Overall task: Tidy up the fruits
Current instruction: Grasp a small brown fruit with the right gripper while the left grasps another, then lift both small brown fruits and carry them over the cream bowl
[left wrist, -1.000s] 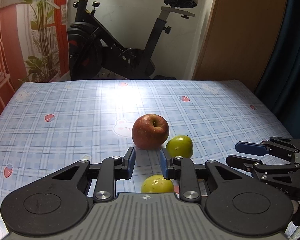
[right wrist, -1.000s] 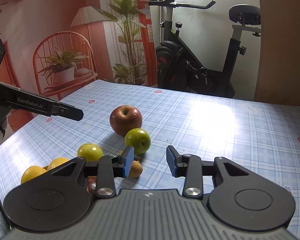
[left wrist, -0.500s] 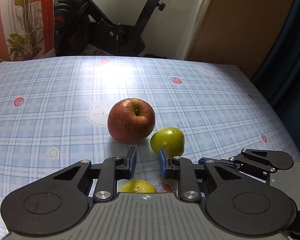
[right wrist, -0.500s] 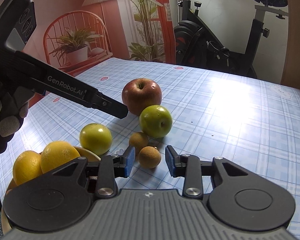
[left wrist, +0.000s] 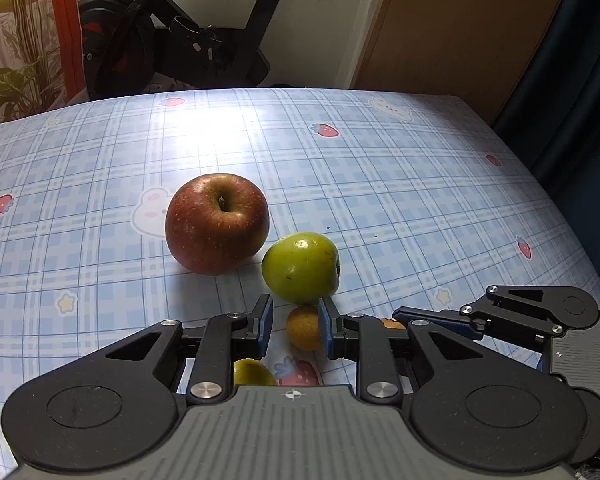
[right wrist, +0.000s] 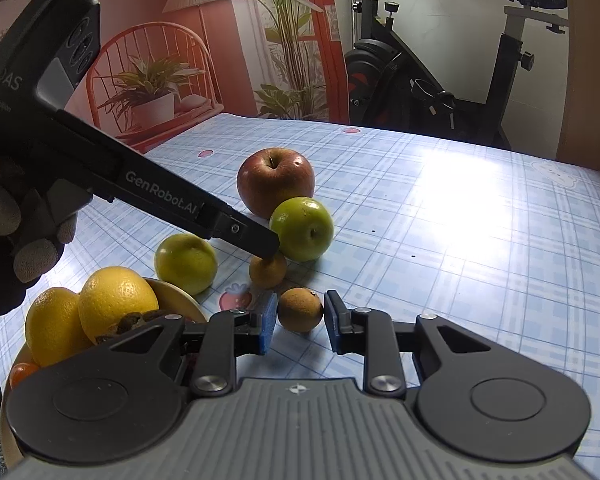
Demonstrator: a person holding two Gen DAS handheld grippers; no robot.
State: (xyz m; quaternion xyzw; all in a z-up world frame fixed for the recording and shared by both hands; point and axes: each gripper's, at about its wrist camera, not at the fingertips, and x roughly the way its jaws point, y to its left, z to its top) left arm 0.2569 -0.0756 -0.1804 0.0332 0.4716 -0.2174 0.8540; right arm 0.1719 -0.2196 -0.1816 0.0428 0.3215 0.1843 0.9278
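R gripper (right wrist: 300,322) dropped in, jaws closing, not pinching yet. Red apple (right wrist: 275,182) far ahead, green apple (right wrist: 302,228) nearer, small brown fruit (right wrist: 300,310) now between pads = pick imminent. L gripper (left wrist: 295,316) also lowered, shut, empty, 2nd brown fruit (left wrist: 300,334) at tips.

Both hands lower, left gripper (left wrist: 294,330) now around one small brown fruit (left wrist: 303,327), right gripper (right wrist: 300,322) closing around another (right wrist: 300,309)

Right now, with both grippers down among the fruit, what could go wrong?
1. The right gripper is closing around a small brown fruit; being round, it might squirt out.
2. The left gripper crowds a second brown fruit beside the green apple; a nudge might roll it.
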